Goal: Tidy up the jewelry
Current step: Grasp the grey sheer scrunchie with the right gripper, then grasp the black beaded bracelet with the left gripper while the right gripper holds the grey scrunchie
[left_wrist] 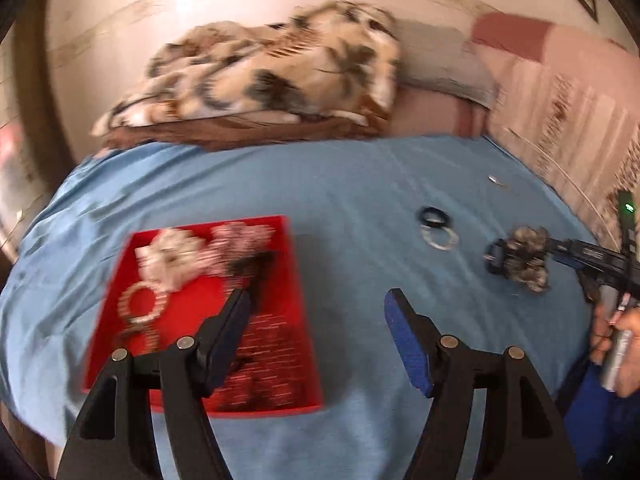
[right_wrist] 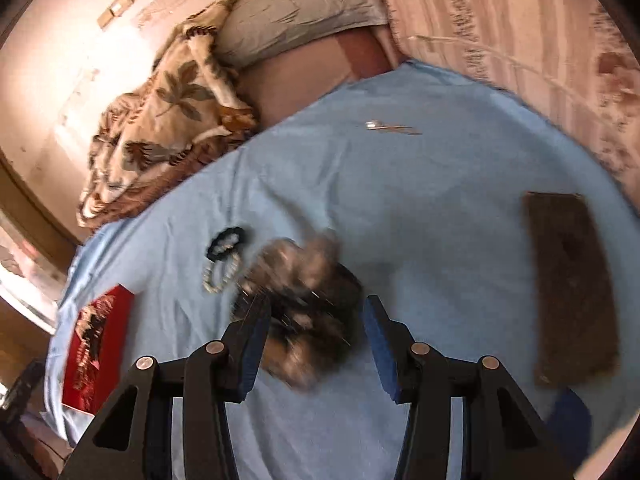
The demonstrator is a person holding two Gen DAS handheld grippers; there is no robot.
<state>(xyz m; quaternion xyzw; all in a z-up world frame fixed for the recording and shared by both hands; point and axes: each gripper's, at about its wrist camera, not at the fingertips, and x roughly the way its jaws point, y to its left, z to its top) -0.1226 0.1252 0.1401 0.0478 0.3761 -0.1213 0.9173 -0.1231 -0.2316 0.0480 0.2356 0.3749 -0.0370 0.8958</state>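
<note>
A red tray (left_wrist: 280, 280) on the blue sheet holds white and pink scrunchies and a pearl bracelet (left_wrist: 142, 303). My left gripper (left_wrist: 316, 300) is open and empty, just above the tray's right edge. My right gripper (right_wrist: 314, 312) is open around a grey-brown fuzzy scrunchie (right_wrist: 308, 292) on the sheet; it also shows in the left wrist view (left_wrist: 524, 256). A black hair tie (right_wrist: 226, 237) and a pearl bracelet (right_wrist: 222, 274) lie together to its left. A small silver piece (right_wrist: 376, 125) lies farther back.
A brown flat board (right_wrist: 570, 296) lies on the sheet to the right. A leaf-patterned blanket (left_wrist: 272, 68) and a grey pillow (right_wrist: 296, 12) lie at the back of the bed. A curtain (right_wrist: 540, 40) hangs at the right.
</note>
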